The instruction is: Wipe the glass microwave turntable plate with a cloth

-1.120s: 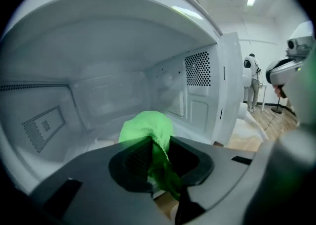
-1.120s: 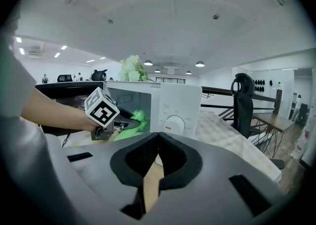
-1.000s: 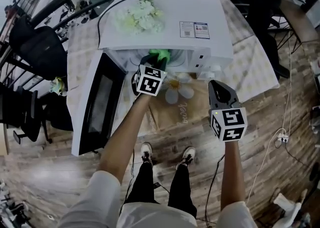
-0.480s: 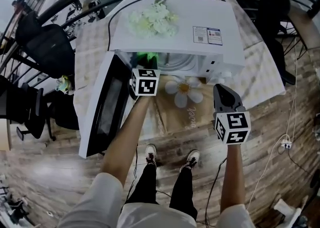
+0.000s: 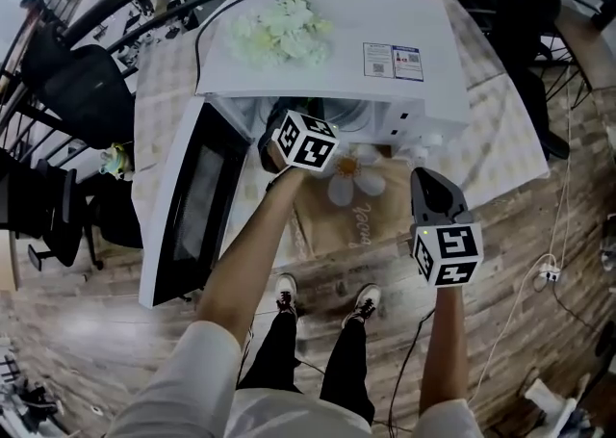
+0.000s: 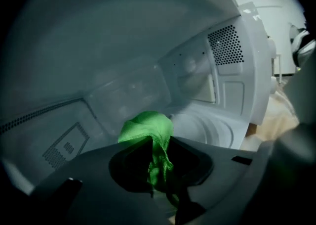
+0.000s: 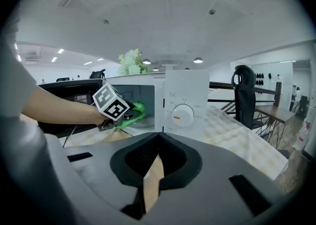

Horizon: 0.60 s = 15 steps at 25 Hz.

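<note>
L arm stretched fwd, forearm bare, left gripper (image 5: pixel 281 138) poked into the open microwave (image 5: pixel 327 51), its marker cube tilted at the mouth. Jaws clamped on the green cloth (image 6: pixel 148 130), which is bunched over the glass turntable plate (image 6: pixel 210 129) on the cavity floor; can't tell if they touch. R arm out straight, right gripper (image 5: pixel 430 197) hanging outside, facing the dial side, jaws pressed together, nothing in them.

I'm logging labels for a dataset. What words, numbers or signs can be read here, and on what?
"love", in cursive and only probably that: on the brown mat in front of the microwave.
Sticker on the microwave's top: print too small to read.
Markings round the dial: too small to read.
</note>
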Each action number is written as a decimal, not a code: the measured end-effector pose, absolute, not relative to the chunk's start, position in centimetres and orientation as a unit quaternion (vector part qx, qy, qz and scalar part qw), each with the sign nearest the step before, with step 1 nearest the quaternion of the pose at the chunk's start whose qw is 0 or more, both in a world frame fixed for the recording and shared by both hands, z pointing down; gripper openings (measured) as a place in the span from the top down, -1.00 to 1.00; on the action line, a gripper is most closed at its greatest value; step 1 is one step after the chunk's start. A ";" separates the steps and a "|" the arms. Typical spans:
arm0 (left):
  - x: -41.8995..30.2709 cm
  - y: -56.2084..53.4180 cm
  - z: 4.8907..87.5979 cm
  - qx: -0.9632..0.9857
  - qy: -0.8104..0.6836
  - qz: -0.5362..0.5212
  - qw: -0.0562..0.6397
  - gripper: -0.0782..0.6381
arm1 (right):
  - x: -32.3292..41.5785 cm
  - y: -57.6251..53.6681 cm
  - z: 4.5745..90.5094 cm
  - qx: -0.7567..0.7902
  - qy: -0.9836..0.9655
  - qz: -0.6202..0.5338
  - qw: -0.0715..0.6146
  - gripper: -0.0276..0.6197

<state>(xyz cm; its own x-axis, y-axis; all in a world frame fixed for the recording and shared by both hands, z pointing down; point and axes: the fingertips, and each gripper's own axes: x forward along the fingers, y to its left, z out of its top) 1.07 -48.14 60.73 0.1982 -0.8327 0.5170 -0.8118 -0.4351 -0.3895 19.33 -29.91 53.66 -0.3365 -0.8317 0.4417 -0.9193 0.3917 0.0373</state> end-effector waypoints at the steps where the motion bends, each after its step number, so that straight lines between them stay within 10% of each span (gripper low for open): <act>1: 2.4 -48.0 60.7 -0.781 0.518 -0.349 0.025 0.48 | 19.5 -29.8 53.9 0.541 -0.809 0.113 0.201 0.87; 15: 6.0 -44.5 61.1 -0.817 0.472 -0.331 0.026 0.49 | 18.6 -29.7 53.4 0.533 -0.813 0.113 0.205 0.87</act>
<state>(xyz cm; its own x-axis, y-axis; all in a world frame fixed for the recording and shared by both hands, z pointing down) 5.99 -44.53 61.13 0.3365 -0.7876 0.5161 -0.7539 -0.5538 -0.3535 18.62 -29.69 53.43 -0.3483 -0.8202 0.4538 -0.9129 0.4067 0.0344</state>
